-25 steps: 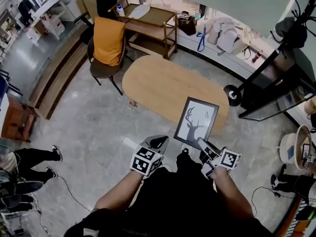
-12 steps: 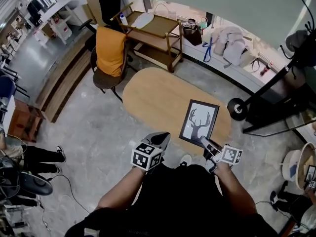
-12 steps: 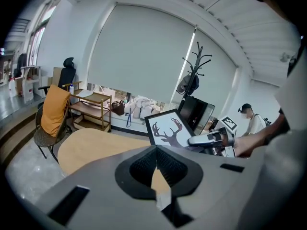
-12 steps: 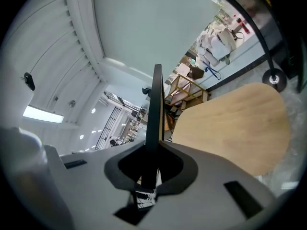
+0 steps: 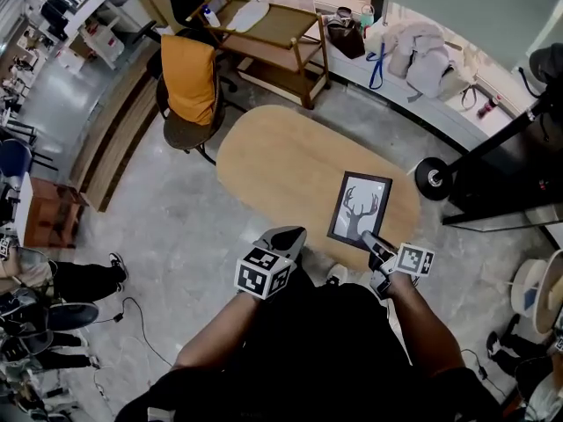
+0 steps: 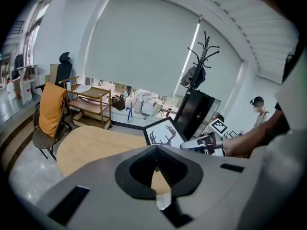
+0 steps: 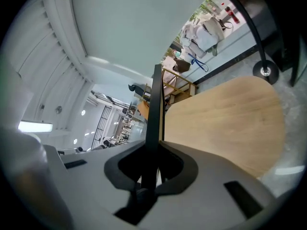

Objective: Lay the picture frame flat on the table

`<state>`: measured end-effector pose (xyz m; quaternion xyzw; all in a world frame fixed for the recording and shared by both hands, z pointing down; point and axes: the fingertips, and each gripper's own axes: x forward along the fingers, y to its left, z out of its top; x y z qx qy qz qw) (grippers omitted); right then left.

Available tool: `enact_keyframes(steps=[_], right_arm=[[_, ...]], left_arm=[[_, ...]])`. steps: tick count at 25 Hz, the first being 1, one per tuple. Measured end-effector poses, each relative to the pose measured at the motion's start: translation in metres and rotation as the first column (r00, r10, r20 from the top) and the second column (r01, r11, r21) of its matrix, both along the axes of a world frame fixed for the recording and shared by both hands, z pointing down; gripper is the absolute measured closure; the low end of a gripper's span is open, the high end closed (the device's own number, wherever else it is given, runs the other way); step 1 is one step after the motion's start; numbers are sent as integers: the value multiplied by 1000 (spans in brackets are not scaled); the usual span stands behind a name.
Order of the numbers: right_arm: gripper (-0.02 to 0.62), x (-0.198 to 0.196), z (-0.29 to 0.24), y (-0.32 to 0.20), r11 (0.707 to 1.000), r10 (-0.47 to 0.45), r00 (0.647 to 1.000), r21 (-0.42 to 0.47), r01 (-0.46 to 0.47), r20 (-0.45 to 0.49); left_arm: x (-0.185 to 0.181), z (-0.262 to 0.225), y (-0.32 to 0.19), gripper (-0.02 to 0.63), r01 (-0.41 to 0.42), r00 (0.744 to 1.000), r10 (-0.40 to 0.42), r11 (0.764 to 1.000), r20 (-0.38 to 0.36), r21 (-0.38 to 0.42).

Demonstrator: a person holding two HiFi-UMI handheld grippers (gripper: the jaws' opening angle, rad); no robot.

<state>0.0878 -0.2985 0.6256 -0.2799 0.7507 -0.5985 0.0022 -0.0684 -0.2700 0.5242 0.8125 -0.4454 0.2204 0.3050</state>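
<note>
The picture frame [image 5: 360, 207], black-edged with a deer-antler print, hangs tilted over the near right end of the oval wooden table [image 5: 281, 161]. My right gripper [image 5: 370, 239] is shut on its lower edge. In the right gripper view the frame [image 7: 156, 104] runs edge-on up from between the jaws, with the table [image 7: 225, 123] beside it. The left gripper view shows the frame [image 6: 165, 135] face-on above the table [image 6: 91, 145], with the right gripper [image 6: 194, 145] at its corner. My left gripper [image 5: 288, 236] hovers near the table's front edge, shut and holding nothing.
A chair draped in orange cloth [image 5: 186, 77] stands at the table's far left, with a wooden cart [image 5: 273, 33] behind it. A black stand base [image 5: 433, 178] sits on the floor at the table's right end. People's legs [image 5: 79, 280] show at the left.
The frame, still in my right gripper, has moved a little forward and lies more over the table's near right end. The left gripper has hardly moved.
</note>
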Motion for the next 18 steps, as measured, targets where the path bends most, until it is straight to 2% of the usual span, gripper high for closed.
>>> enact_keyframes(steps=[3, 7, 11, 14, 18], right_arm=[[562, -1, 34, -11, 998, 18, 999, -61, -20, -43], [561, -6, 90, -28, 988, 48, 993, -138, -63, -111], [561, -12, 159, -33, 967, 18, 973, -244, -76, -231], [561, -34, 196, -41, 954, -7, 962, -292, -75, -272], [561, -80, 230, -67, 942, -13, 967, -326, -74, -256]], left_arm=[[-7, 11, -15, 606, -22, 1000, 23, 999, 1, -43], [-15, 27, -45, 606, -105, 994, 105, 991, 6, -81], [-26, 45, -84, 606, -174, 984, 177, 977, 16, -125], [-37, 53, -112, 606, -234, 971, 239, 964, 24, -126], [-58, 62, -135, 606, -296, 952, 305, 942, 37, -156]])
